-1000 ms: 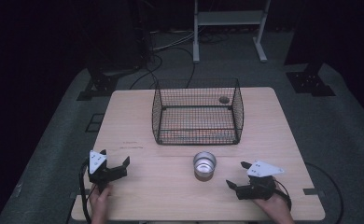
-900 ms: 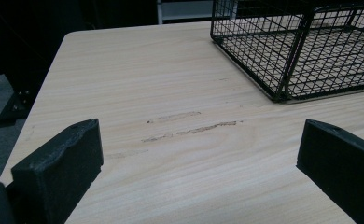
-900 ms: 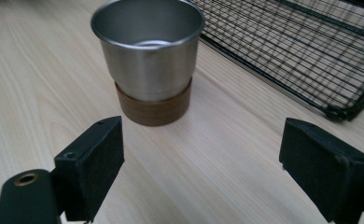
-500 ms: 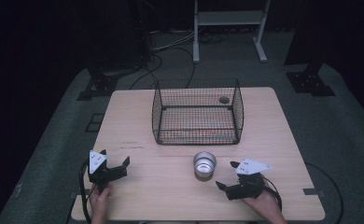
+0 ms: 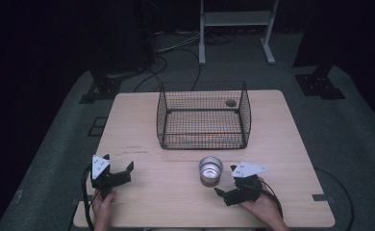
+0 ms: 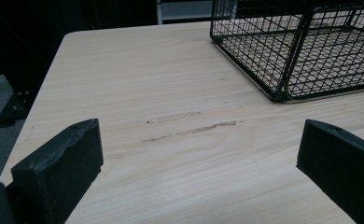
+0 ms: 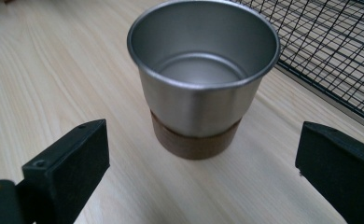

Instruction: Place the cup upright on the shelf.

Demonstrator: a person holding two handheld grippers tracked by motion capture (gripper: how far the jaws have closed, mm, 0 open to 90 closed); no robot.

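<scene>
Steel cup (image 5: 210,169): upright near the table's (image 5: 142,120) front edge, ahead of my right claw (image 5: 227,188).
Right claw: jaws just spread wide, nothing gripped.
Left claw (image 5: 120,172): released, idle.
Approach: centre jaws around cup, squeeze evenly.

The left gripper (image 6: 203,172) hangs low over the table (image 6: 138,70), its two black jaws standing wide apart with nothing between them; bare pale wood lies ahead, marked by a few short dark scuffs (image 6: 189,126) just beyond the jaws; the wire basket (image 6: 301,51) stands at upper right, its near corner well apart from the jaws; dark floor (image 6: 3,100) shows past the table's left edge.
</scene>
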